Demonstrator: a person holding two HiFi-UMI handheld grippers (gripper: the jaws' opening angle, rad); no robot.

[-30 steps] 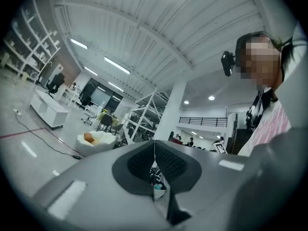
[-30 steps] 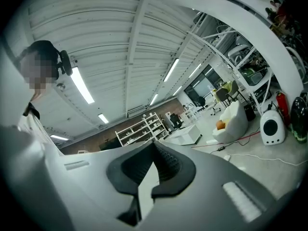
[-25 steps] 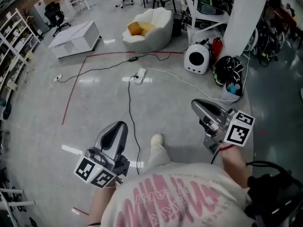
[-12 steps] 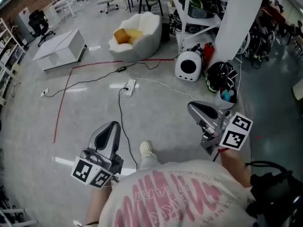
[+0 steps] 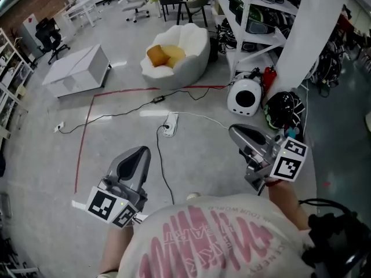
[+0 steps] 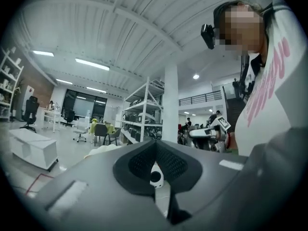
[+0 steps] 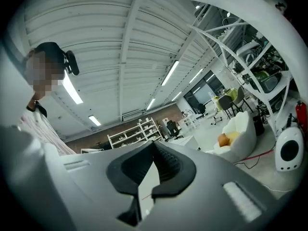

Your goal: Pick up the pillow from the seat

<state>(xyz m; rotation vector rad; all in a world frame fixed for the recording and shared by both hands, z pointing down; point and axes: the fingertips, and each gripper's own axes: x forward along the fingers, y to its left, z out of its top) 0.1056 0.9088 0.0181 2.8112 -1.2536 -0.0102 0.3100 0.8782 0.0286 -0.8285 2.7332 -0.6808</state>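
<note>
Notably, only the left gripper view misses the pillow point(image 5: 157, 55).

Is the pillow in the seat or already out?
In: the orange pillow rests in the hollow of the white seat, beside a yellow cushion.

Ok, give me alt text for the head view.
A person holds the left gripper and right gripper, both shut and empty, above a grey floor; a white seat with an orange pillow on it stands well ahead.
</note>
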